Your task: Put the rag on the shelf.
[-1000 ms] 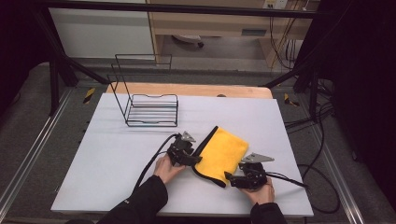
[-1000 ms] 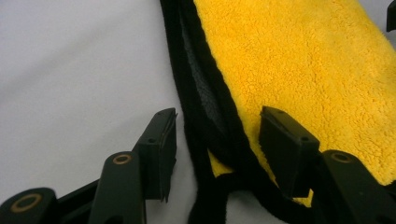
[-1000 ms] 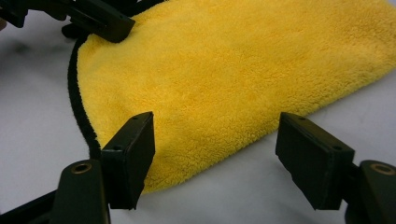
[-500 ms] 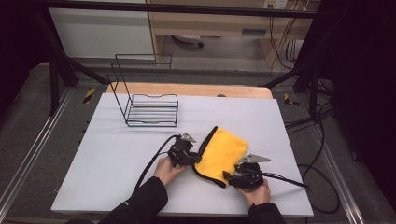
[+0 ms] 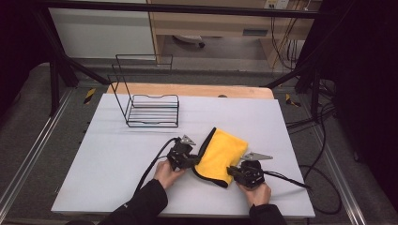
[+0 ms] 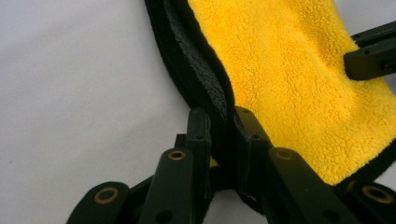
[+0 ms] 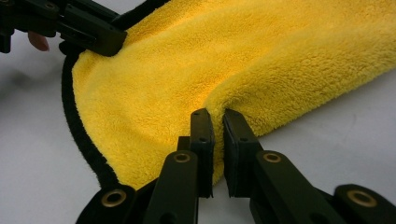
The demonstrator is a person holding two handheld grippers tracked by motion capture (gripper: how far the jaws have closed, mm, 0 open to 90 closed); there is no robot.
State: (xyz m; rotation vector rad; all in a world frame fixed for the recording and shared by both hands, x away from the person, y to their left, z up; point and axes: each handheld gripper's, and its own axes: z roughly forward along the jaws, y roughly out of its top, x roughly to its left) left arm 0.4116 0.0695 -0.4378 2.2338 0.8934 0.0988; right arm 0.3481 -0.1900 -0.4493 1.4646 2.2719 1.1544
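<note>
A folded yellow cloth (image 5: pixel 219 154) with black edging lies near the front of the white table (image 5: pixel 117 154). My left gripper (image 5: pixel 190 161) is shut on the cloth's black-edged left side (image 6: pixel 205 88), the jaws pinching the hem. My right gripper (image 5: pixel 233 172) is shut on the cloth's near right corner, where a fold of yellow pile (image 7: pixel 224 100) rises between the jaws. In the right gripper view the left gripper (image 7: pixel 100 37) holds the far edge of the cloth (image 7: pixel 210 60). In the left gripper view the right gripper's jaws (image 6: pixel 369 58) enter at the right.
A black wire rack (image 5: pixel 152 110) stands at the back left of the table. A wooden board (image 5: pixel 187 90) runs along the table's far edge. Cables (image 5: pixel 150 164) trail from both grippers; more cables (image 5: pixel 324 173) hang off the right side.
The right gripper has slid left toward the cloth's near corner and closed on it. The left gripper has kept its hold in place.
</note>
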